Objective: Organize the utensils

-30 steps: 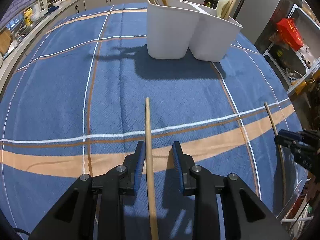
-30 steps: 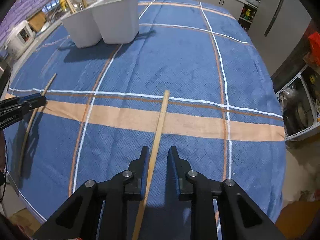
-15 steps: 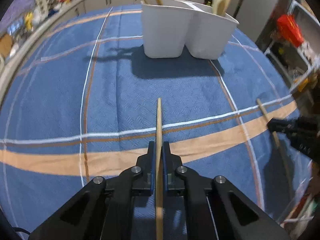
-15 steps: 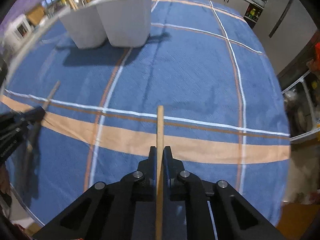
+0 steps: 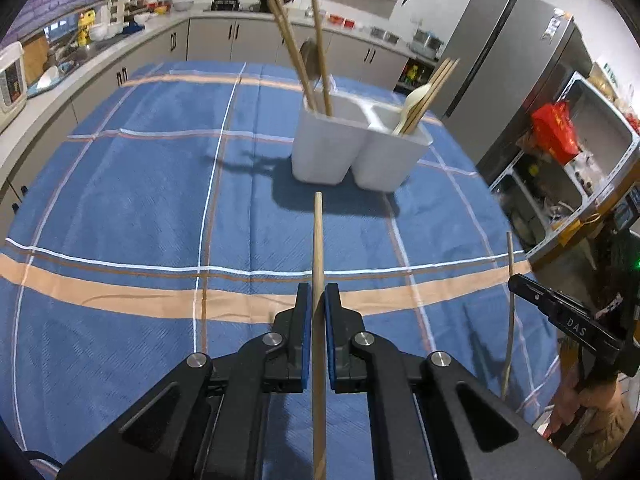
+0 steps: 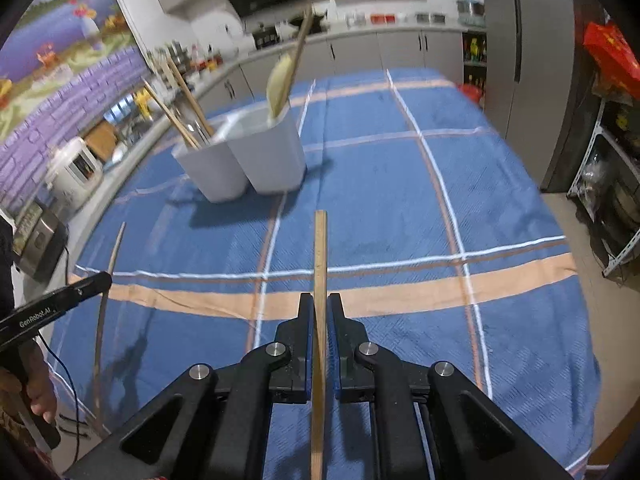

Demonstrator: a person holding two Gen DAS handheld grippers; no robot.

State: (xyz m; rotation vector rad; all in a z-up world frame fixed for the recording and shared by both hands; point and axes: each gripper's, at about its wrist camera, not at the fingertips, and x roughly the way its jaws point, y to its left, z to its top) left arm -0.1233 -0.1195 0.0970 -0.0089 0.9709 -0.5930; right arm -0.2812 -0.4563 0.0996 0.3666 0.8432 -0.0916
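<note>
My left gripper (image 5: 316, 294) is shut on a round wooden stick (image 5: 318, 248) that points forward above the blue checked cloth. My right gripper (image 6: 319, 304) is shut on a flat wooden stick (image 6: 320, 256), also lifted off the cloth. Each gripper shows at the edge of the other's view: the right gripper (image 5: 514, 280) with its stick (image 5: 510, 312), the left gripper (image 6: 105, 278) with its stick (image 6: 105, 300). The white two-compartment utensil holder (image 5: 352, 152) stands ahead on the cloth with wooden sticks and a pale spoon (image 5: 414, 100) in it. In the right wrist view the holder (image 6: 248, 160) is ahead to the left.
The blue cloth (image 5: 140, 200) covers the whole table. A kitchen counter (image 5: 60, 72) with appliances runs along the left, a grey fridge (image 5: 516, 64) and open shelves (image 5: 568, 168) stand at the right. A person's hand (image 6: 38, 392) holds the left gripper's handle.
Both grippers closed on their sticks, then rose off the cloth and tipped up, so the kitchen behind the holder has come into view.
</note>
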